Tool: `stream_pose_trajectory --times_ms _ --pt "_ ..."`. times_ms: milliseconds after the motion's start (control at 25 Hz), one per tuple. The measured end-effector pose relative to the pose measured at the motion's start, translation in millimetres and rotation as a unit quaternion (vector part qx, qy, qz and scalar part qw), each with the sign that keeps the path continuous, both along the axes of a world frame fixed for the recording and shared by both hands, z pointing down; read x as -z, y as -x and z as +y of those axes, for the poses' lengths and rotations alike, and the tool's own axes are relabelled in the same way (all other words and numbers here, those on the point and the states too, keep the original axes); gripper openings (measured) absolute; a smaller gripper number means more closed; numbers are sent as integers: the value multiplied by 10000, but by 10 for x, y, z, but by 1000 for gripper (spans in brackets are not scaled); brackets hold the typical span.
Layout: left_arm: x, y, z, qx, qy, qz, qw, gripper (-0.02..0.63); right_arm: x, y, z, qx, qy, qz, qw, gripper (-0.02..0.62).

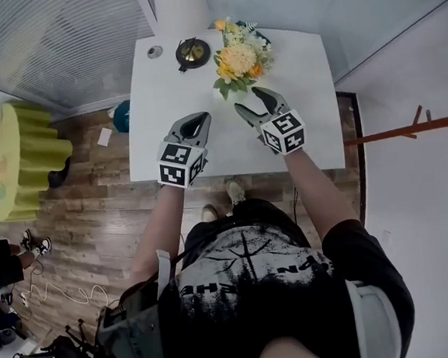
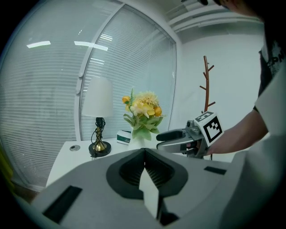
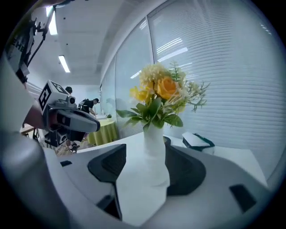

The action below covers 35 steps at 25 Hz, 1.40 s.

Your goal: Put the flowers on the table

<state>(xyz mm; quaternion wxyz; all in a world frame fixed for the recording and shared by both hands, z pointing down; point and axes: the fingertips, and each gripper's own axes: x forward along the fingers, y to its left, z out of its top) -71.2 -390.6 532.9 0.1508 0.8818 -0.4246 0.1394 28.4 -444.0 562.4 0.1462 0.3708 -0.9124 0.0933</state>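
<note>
Sitting on 1 table (image 1: 166, 140): 1 vase w/ flowers (image 1: 238, 58), 1 lamp (image 1: 193, 53).

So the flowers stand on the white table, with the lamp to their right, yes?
Not quite. The lamp is to the left of the flowers, not their right, as the head view shows. Both do stand on the white table.

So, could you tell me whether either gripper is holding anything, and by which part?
Nothing is held. The right gripper is open, the white vase of flowers standing between its jaws unpressed; the left gripper is shut and empty.
</note>
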Motion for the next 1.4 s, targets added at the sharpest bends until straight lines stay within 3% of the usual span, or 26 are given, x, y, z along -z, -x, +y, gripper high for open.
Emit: stream_pose_trajectory --times_ms 240,360,440,560,1400 --pt "204 -15 115 -220 -199 21 9996 11 222 8 325 -178 -93 59 9998 270" --pt "305 -16 188 -331 -314 -2 9990 11 416 69 463 -258 -297 -40 9992 182" --pt "354 -19 248 -386 -356 15 9986 11 527 118 573 -218 -394 -67 9990 86" --pt "412 -3 303 -463 -433 -11 9980 11 657 147 689 -177 -467 -56 9987 35" --pt "704 83 491 -680 -703 -134 9951 11 1019 36 989 -502 -589 -109 9969 17"
